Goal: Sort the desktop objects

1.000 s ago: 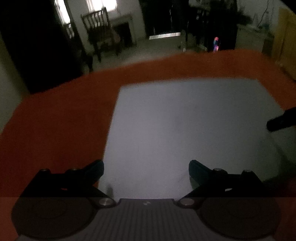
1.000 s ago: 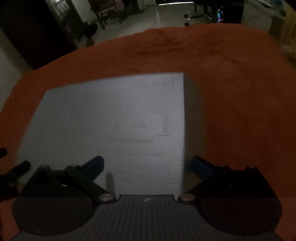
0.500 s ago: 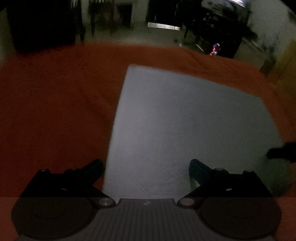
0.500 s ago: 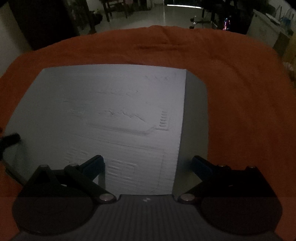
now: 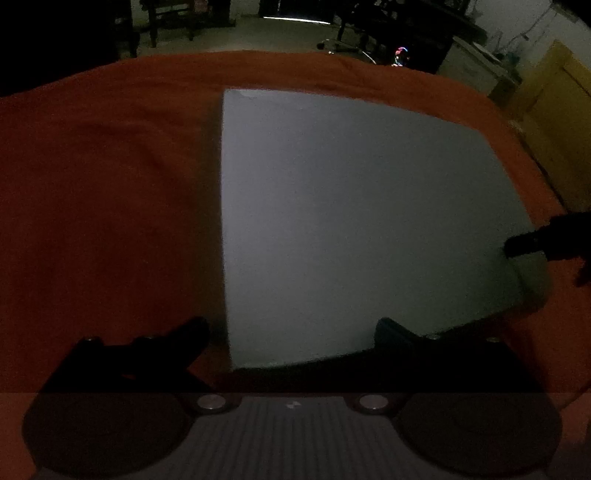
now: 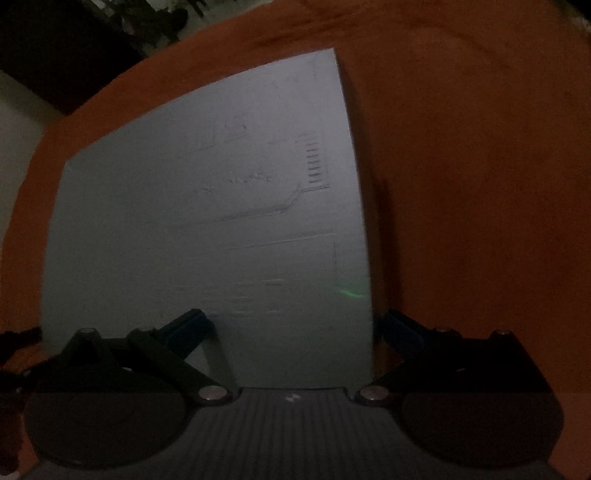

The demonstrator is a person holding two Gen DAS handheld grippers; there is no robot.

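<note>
A large pale grey flat board [image 5: 351, 221] lies on an orange cloth [image 5: 103, 206]. It also shows in the right wrist view [image 6: 207, 229], with faint embossed lines on its surface. My left gripper [image 5: 291, 332] is open and empty over the board's near left edge. My right gripper [image 6: 295, 328] is open and empty over the board's near right edge. A dark fingertip of the right gripper [image 5: 532, 245] shows at the board's right edge in the left wrist view. The scene is very dim.
The orange cloth [image 6: 480, 184] covers the whole table. Beyond its far edge are a dark floor, chairs [image 5: 173, 18] and a yellowish cabinet [image 5: 554, 96] at the right.
Both cameras have shifted. The left view has swung right and dropped closer to the board's left edge. The right view has tilted and moved closer to the board's right edge. Both grippers stay open.
</note>
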